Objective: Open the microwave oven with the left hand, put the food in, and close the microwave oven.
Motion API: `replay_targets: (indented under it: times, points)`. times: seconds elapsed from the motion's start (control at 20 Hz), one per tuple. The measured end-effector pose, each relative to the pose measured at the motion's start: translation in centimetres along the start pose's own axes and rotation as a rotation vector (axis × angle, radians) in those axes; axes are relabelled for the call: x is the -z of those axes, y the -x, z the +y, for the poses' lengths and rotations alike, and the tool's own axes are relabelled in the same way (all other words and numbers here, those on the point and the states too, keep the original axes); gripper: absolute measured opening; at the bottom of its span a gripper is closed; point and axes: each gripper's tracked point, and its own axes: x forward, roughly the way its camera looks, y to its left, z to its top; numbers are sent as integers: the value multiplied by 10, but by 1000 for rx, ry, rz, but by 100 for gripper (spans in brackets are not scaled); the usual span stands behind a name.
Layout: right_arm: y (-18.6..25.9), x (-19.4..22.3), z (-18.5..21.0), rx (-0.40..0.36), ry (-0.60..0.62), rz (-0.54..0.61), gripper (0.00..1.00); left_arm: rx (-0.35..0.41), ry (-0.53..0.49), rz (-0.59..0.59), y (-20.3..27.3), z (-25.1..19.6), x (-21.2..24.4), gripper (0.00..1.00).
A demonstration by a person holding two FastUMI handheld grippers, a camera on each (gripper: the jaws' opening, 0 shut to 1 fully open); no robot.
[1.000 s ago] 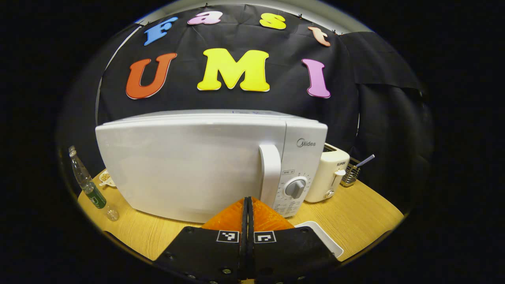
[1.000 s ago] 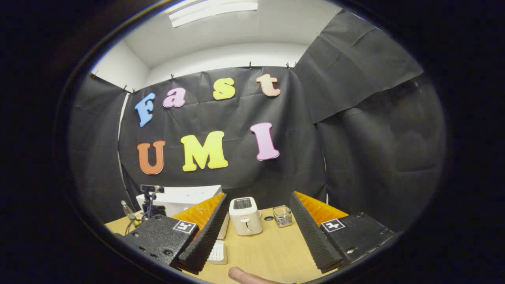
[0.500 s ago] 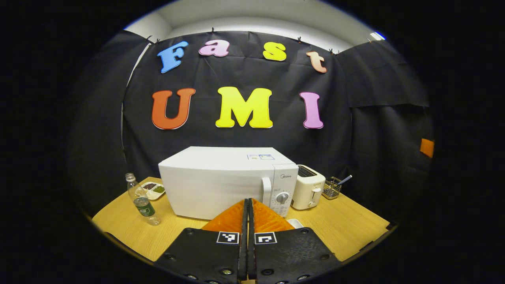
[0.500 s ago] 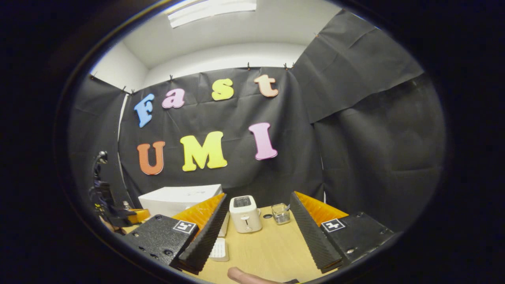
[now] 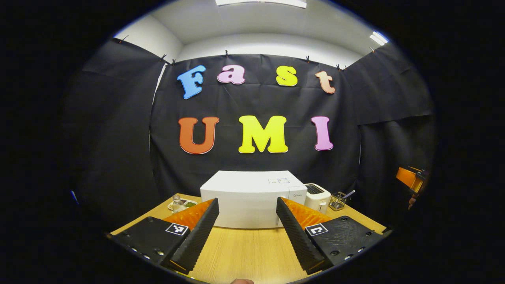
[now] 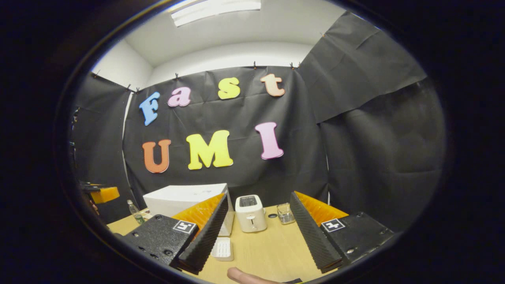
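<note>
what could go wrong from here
1. The microwave door looks shut, and the left gripper hangs open, back from it. The toaster stands close on the handle side, so a wide reach for the handle could bump it.
2. The white tray lies on the table in front of the microwave's right corner. The opening door or a low gripper might knock it.

Bright, even light falls from ceiling strip lamps (image 6: 216,7); both views are sharp, with strong fisheye bending toward the edges.
</note>
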Motion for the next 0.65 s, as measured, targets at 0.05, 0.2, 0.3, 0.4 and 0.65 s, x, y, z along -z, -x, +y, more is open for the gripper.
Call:
replay_targets:
  times: [0.05,0.2,0.3,0.4,0.65]
  points:
    - [1,-2,4,-6,5,-1,89,-2,-11,-1,6,0,-2,92]
    - [3,-8,9,-6,31,-9,89,-13,-40,-29,21,5,-12,92]
    - [8,-11,12,-9,49,-14,100,-21,-53,-46,29,9,-16,94]
    - [12,-13,14,-13,73,-20,89,-22,-44,-57,36,13,-18,95]
    - [20,-20,8,-8,168,-51,100,-31,-18,-86,35,22,-10,88]
